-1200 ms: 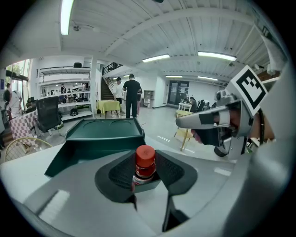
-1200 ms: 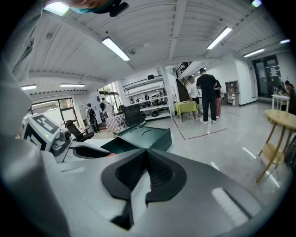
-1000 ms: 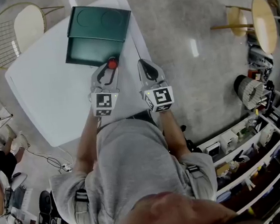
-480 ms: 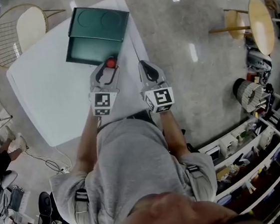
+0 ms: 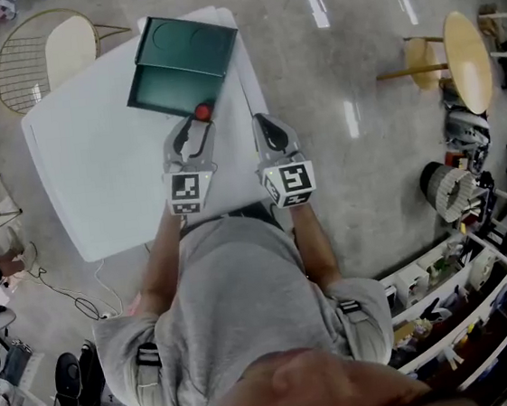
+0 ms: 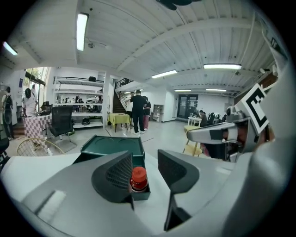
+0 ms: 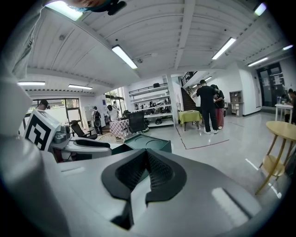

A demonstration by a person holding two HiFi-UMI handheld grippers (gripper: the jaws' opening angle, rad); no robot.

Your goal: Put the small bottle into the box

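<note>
Small bottle (image 5: pixel 201 112) with a red cap stands in the near corner of the green box (image 5: pixel 182 69).
The left gripper (image 5: pixel 192 127) is spread and closing, the cap between its jaws but unpinched. The right gripper (image 5: pixel 267 123) is pressed together, empty, above the white table (image 5: pixel 95 170). Black-and-white square markers top both.

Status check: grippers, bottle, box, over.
Left gripper jaws closing, small bottle in its gap, not gripped. Right gripper shut, empty. Bottle upright in box corner. Nothing blocking.
</note>
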